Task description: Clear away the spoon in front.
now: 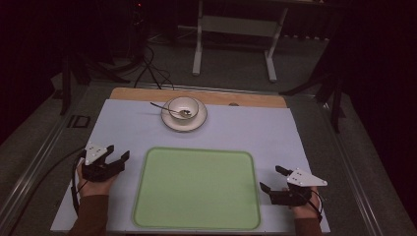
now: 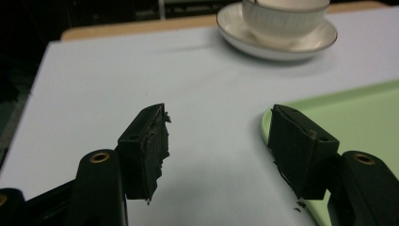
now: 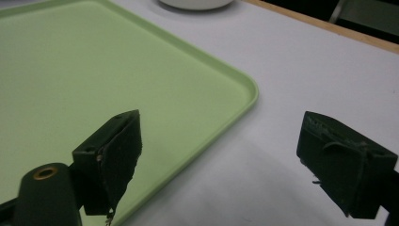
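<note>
A pale green tray lies flat at the front middle of the white table cover, with nothing on it. Behind it a white cup sits on a white saucer, and a metal spoon rests across the cup. My left gripper is open just left of the tray, and the left gripper view has the tray's corner beside its right jaw. My right gripper is open just right of the tray, its jaws straddling the tray's rim with nothing between them.
The white cover ends at a wooden strip along the table's far edge. Beyond the table stand a metal frame and cables on a dark floor.
</note>
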Demonstrator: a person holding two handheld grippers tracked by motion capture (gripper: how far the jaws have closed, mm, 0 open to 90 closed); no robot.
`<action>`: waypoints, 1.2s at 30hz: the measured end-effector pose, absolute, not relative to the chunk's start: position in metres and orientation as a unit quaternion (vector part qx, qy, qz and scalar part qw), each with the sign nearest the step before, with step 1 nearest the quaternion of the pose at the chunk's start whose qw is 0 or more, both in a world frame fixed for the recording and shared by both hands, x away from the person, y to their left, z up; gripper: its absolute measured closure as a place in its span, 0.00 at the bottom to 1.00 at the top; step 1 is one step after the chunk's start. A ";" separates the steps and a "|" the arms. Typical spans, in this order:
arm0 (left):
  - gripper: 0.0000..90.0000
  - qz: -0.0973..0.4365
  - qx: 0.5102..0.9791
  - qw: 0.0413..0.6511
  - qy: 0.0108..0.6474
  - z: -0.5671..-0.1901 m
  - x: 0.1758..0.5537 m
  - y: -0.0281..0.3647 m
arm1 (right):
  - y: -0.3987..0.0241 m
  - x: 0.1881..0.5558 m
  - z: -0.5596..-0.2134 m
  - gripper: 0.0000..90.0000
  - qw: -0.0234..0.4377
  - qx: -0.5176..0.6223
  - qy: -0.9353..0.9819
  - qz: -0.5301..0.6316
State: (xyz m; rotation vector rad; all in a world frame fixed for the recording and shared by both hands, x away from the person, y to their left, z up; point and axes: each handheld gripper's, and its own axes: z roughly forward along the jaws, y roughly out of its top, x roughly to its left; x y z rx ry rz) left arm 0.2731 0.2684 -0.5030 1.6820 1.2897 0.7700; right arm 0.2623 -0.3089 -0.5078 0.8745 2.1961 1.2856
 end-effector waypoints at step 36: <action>0.43 0.329 0.661 0.446 0.506 -0.481 0.273 0.264 | -0.316 0.262 -0.501 0.16 0.256 0.332 0.760 0.497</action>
